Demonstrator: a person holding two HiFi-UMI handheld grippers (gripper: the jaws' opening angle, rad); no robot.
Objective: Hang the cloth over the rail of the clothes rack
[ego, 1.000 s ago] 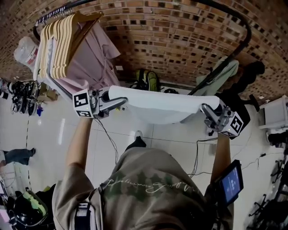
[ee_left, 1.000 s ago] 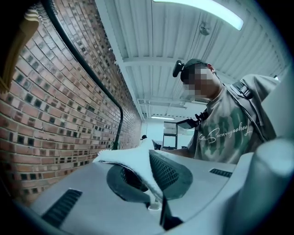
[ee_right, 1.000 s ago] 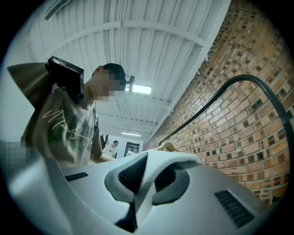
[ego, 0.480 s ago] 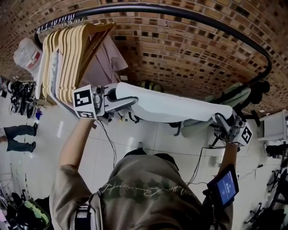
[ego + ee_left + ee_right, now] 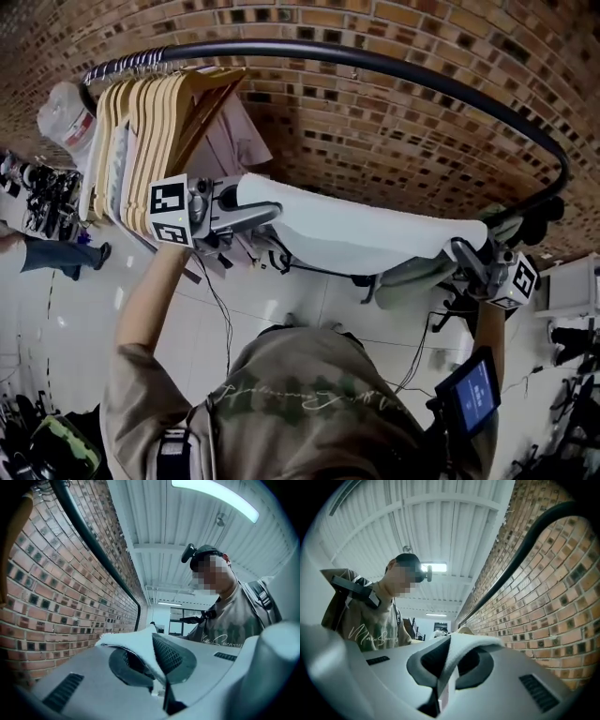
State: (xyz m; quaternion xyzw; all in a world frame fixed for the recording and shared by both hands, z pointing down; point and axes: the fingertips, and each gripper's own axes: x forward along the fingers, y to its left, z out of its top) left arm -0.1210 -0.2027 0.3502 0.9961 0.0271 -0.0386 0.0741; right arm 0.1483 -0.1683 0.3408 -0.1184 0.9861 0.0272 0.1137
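Note:
A white cloth (image 5: 352,234) is stretched between my two grippers, held level below the black rail (image 5: 394,67) of the clothes rack. My left gripper (image 5: 267,212) is shut on the cloth's left corner (image 5: 140,641). My right gripper (image 5: 459,248) is shut on the right corner (image 5: 461,646). In both gripper views the cloth edge is pinched between the closed jaws and the rail (image 5: 93,545) (image 5: 520,555) runs overhead along the brick wall.
Several wooden hangers (image 5: 150,122) with a pink garment (image 5: 220,141) hang at the rail's left end. A green garment (image 5: 427,267) hangs at the right. Behind the rail stands a brick wall (image 5: 375,122). Cables (image 5: 225,319) lie on the white floor.
Both grippers have risen with the cloth and moved toward the rail, which now shows fully across the top of the head view. The cloth stays stretched between them.

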